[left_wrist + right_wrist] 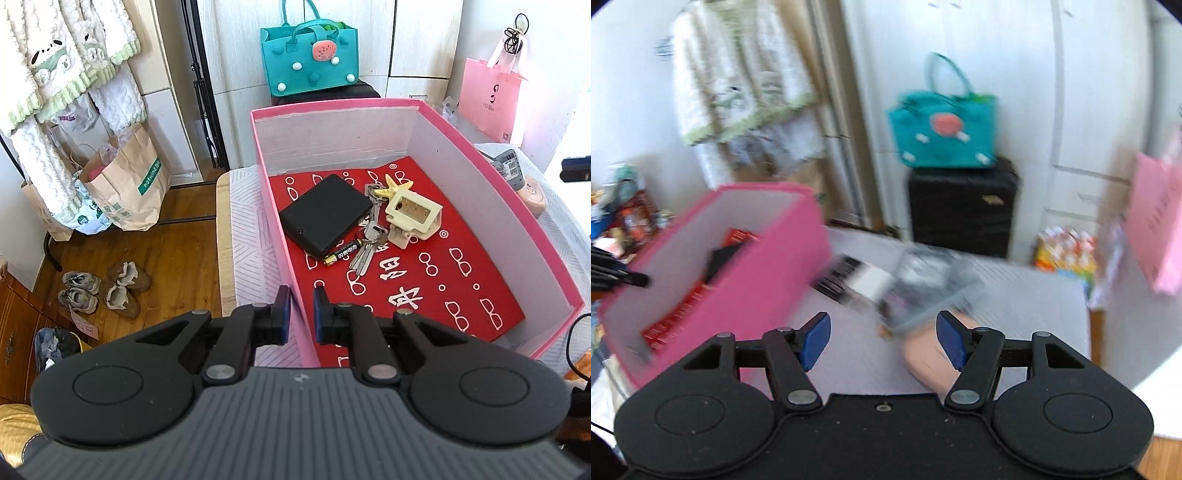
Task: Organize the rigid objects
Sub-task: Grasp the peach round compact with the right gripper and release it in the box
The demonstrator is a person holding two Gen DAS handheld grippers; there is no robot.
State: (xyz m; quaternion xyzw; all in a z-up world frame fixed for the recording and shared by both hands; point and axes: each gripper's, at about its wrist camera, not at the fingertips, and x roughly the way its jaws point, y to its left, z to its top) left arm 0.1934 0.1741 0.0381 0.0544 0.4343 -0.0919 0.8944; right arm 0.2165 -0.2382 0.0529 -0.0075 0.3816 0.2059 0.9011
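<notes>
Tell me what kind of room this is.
Probably a bedroom or entry area at home: fleecy robes hang by white wardrobe doors, shoes sit on the wooden floor, and a teal felt tote rests on a black suitcase.

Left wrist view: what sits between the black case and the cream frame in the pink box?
In the left wrist view, a bunch of keys lies between the black case and the cream frame, on the pink box's red liner; a battery lies at the case's near edge.
</notes>
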